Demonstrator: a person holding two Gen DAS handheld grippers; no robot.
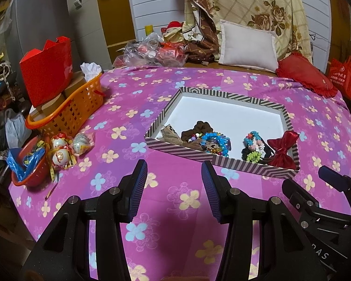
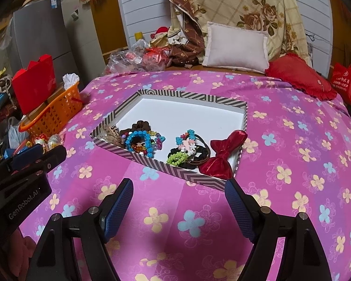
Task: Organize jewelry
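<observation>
A shallow striped box (image 1: 224,94) (image 2: 189,98) with a white floor lies on the pink flowered cloth. In its near part lie a red satin bow (image 1: 283,148) (image 2: 224,153), blue bead bracelets (image 1: 216,140) (image 2: 138,140), a flowered hair tie bunch (image 1: 254,146) (image 2: 186,146), a brown scrunchie (image 1: 197,127) (image 2: 141,125) and a brown clip (image 1: 169,133). My left gripper (image 1: 174,187) is open and empty, just short of the box's near wall. My right gripper (image 2: 179,207) is open and empty, near the box's front corner.
An orange basket (image 1: 70,112) (image 2: 51,116) holding a red box (image 1: 48,66) stands at the left edge. A red bowl (image 1: 27,164) and wrapped round ornaments (image 1: 63,149) lie in front of it. Pillows (image 1: 249,44) and a red cushion (image 1: 304,73) lie behind the table.
</observation>
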